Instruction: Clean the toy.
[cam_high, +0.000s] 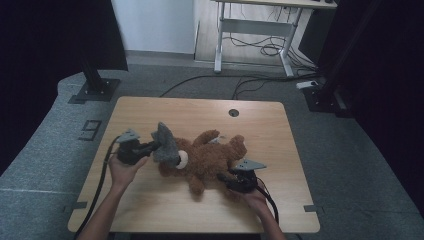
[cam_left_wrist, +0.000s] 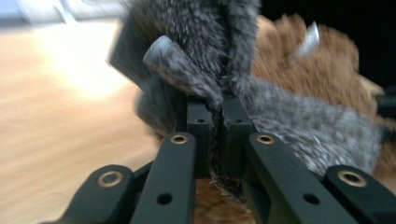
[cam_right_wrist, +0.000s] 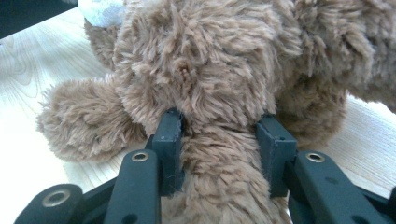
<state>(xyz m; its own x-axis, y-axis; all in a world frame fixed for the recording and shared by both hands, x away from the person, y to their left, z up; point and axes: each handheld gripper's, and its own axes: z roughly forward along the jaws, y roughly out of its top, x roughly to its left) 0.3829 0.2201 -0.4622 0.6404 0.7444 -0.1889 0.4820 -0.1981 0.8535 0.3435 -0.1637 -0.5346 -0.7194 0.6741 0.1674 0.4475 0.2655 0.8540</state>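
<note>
High view shows you one wooden table (cam_high: 150, 210), one brown teddy bear (cam_high: 212, 160) with one grey fuzzy cloth (cam_high: 165, 145), and your two grippers. Your left gripper (cam_high: 150, 146) sits at nine o'clock of the bear; its jaws are pinched tight on the grey cloth, which lies at the bear's left end. Your right gripper (cam_high: 225, 178) sits at five o'clock of the bear, squeezing a brown furry limb (cam_right_wrist: 219, 186) between its jaws.
</note>
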